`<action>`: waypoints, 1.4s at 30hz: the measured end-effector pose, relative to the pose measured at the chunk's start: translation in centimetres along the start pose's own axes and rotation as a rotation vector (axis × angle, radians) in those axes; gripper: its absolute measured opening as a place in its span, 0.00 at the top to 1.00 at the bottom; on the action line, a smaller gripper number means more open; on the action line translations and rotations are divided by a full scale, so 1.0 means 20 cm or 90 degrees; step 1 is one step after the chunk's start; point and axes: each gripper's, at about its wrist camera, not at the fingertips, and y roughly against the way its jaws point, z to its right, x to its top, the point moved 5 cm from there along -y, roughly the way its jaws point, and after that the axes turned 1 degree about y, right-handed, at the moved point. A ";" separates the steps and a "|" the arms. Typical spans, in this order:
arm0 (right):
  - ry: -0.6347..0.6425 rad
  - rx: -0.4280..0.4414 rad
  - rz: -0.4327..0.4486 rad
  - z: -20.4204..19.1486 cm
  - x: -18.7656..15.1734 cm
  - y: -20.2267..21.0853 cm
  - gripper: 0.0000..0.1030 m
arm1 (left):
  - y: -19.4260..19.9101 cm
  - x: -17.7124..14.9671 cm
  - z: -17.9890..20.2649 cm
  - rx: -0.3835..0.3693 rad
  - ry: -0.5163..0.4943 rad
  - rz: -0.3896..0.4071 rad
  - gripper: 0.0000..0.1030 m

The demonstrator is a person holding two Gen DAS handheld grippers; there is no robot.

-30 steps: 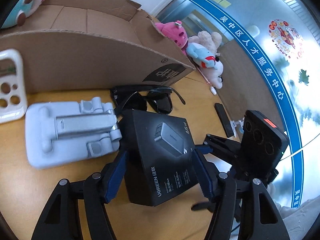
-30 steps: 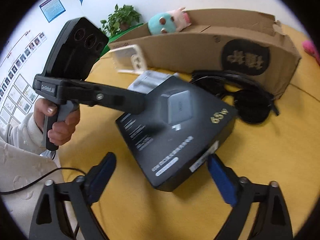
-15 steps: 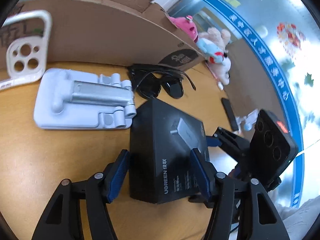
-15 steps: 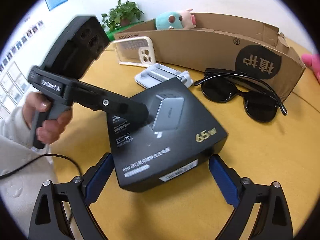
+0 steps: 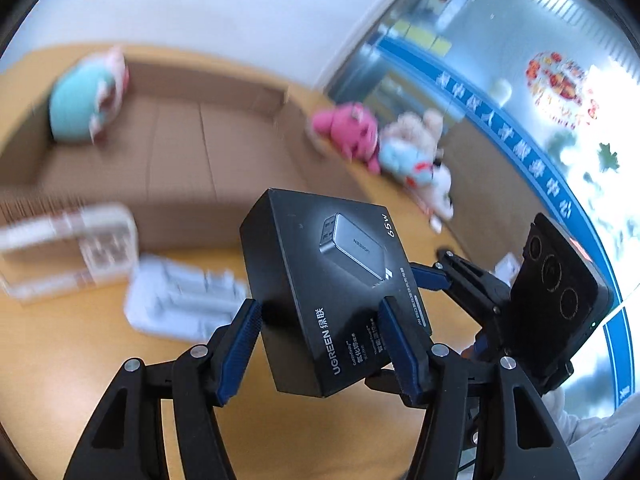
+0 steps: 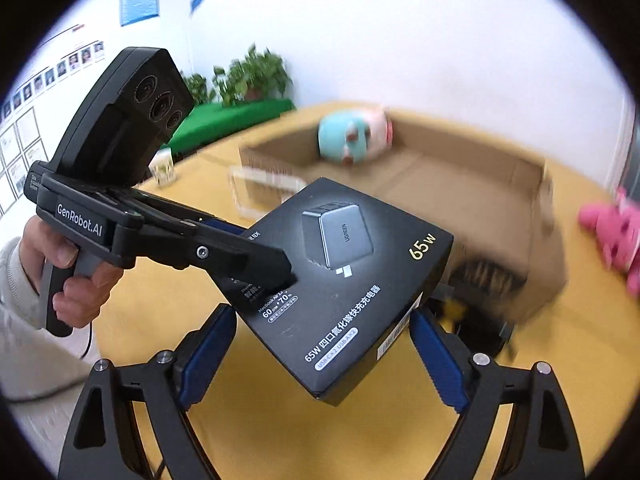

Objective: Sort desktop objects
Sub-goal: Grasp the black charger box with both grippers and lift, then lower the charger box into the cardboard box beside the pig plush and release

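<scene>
Nearest us, our left gripper (image 5: 320, 338) has its blue pads (image 5: 239, 346) pressed against both side faces of the black UGREEN 65W charger box (image 5: 320, 280), which sits tilted between them, clear of the yellow table (image 5: 60, 360). From the right wrist view, our right gripper (image 6: 320, 356) brackets the same box at its near corner; its fingers (image 6: 438, 364) lie close along the edges, but we cannot tell whether they actually press it. The left gripper's finger crosses the box's top face there, held by a hand (image 6: 76, 276). Just beyond the box lie a white folding phone stand (image 5: 180, 304) and a clear phone case (image 5: 68, 248), both blurred. Farther back stands the open cardboard box (image 6: 460, 176) with a teal plush (image 6: 352, 136) inside, and a pink plush (image 5: 348, 128) rests outside its far end
</scene>
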 end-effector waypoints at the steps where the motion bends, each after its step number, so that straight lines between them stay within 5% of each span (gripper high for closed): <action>1: 0.011 -0.004 0.012 0.00 0.05 0.01 0.14 | 0.04 0.05 0.00 0.005 -0.012 0.017 0.43; 13: 0.121 -0.008 0.129 0.22 0.85 -0.16 0.14 | 0.25 0.87 -0.18 0.066 -0.076 0.139 0.43; 18: 0.102 0.005 0.147 0.41 1.11 -0.30 0.14 | 0.20 1.21 -0.31 0.078 -0.086 0.144 0.43; 23: 0.075 0.005 0.130 0.65 1.29 -0.52 0.15 | -0.03 1.47 -0.50 0.084 -0.054 0.096 0.47; 35: -0.096 0.069 -0.012 1.06 1.15 -1.28 0.16 | -0.67 1.54 -1.04 0.173 0.048 -0.055 0.46; 42: -0.185 0.119 -0.104 1.12 1.02 -1.57 0.21 | -0.87 1.50 -1.21 0.245 0.089 -0.140 0.47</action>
